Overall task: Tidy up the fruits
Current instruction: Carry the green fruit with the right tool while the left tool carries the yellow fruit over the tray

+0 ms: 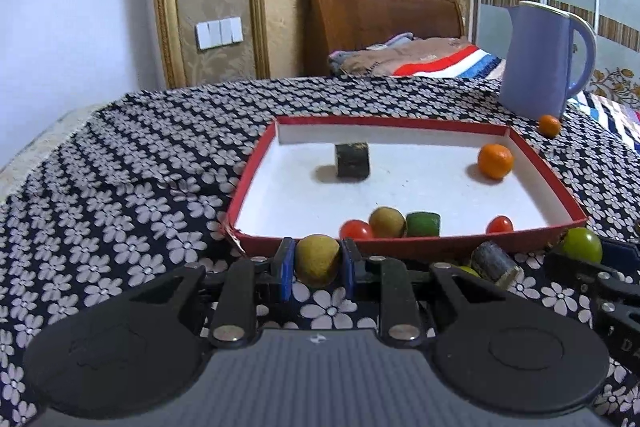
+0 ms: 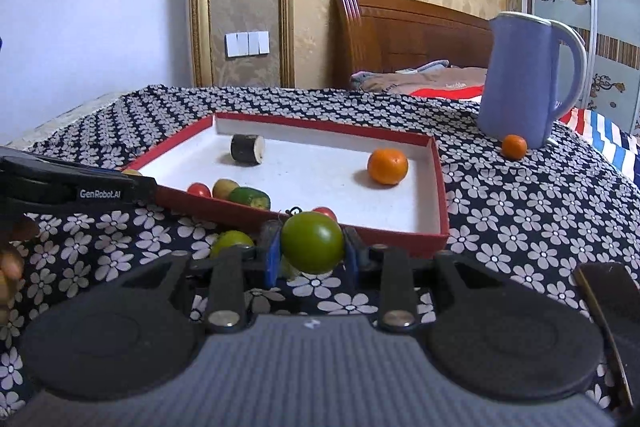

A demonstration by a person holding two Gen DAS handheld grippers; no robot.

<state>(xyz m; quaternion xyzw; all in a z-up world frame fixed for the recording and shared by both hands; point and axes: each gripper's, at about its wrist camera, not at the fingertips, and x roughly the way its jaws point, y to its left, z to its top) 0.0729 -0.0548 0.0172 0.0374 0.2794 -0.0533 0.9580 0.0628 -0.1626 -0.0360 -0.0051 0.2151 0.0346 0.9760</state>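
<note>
Left gripper: black linkage arms, round silver pivot pins, blue pads on the fingers. Two big black round discs flanked a grey ribbed housing with a small white logo on its top edge. Right gripper was the same build: black links, silver pins, blue pads, grey ribbed body. From the right wrist view, the left unit's black side read "GenRobot.AI" in white.

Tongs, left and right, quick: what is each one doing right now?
Left tongs: closed on a brownish-yellow fruit.
Right tongs: closed on a green fruit.
</note>
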